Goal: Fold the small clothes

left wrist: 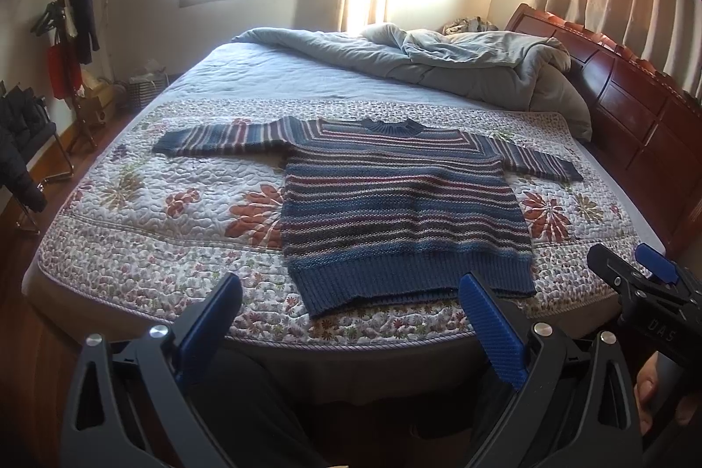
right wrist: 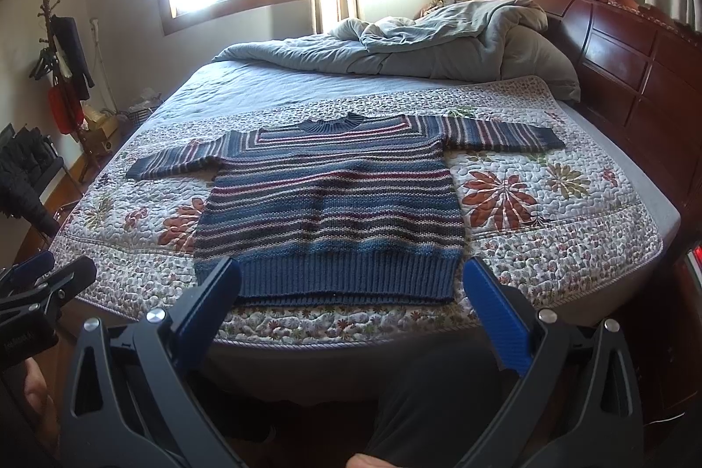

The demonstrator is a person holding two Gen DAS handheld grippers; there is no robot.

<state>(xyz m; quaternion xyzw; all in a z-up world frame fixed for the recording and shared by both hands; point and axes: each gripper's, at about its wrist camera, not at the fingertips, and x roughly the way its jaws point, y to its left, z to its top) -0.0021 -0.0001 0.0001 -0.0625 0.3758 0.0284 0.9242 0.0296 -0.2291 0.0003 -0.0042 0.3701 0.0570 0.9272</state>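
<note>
A small blue knit sweater with red and white stripes lies flat and spread out on the floral quilt, both sleeves out to the sides, collar away from me. It also shows in the right wrist view. My left gripper is open and empty, hovering in front of the bed's near edge, just short of the sweater's hem. My right gripper is open and empty at the same distance from the hem. It appears at the right edge of the left wrist view.
The floral quilt covers the near half of the bed. A rumpled grey duvet is piled at the far side. A dark wooden headboard stands on the right. A coat rack and a chair with dark clothes stand on the left.
</note>
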